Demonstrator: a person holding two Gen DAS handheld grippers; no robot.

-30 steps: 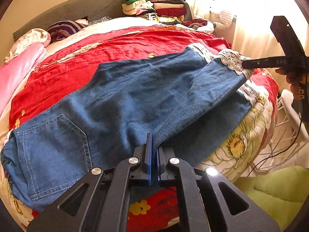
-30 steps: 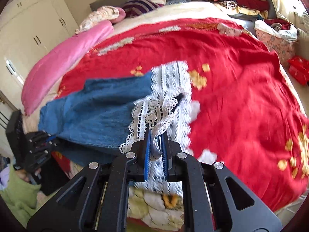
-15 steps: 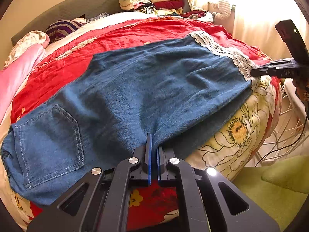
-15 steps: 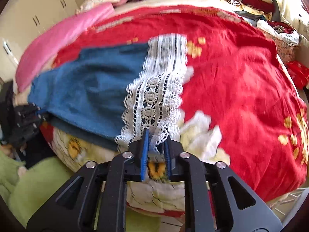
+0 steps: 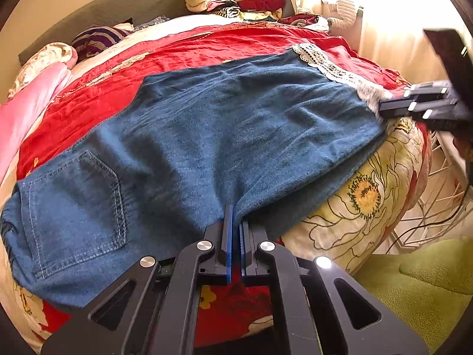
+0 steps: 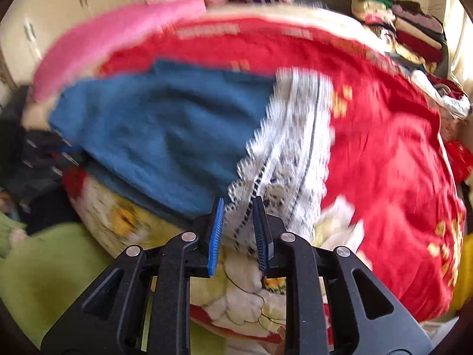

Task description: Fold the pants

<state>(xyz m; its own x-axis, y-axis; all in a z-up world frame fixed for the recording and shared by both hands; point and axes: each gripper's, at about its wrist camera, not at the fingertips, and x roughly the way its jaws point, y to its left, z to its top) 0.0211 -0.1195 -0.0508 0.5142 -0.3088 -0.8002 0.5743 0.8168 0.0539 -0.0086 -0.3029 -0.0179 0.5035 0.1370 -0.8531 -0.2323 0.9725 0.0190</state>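
We see the left gripper point(image 5: 235, 217) pinching the jeans point(image 5: 224, 136) — the right gripper point(image 6: 238, 207) slightly spread, lace hem point(image 6: 292, 148) between its pads.

Pants point(image 5: 224, 136): matt blue denim, white lace hem point(image 6: 292, 153); bedspread point(image 5: 207, 50): crinkled red cloth.

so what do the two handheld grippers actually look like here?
Both match: the left gripper and right gripper have matte black linkage arms with triangular cutouts, round silver pivot pins and blue ribbed pads. A thin black cable trails below the right one in the left wrist view.
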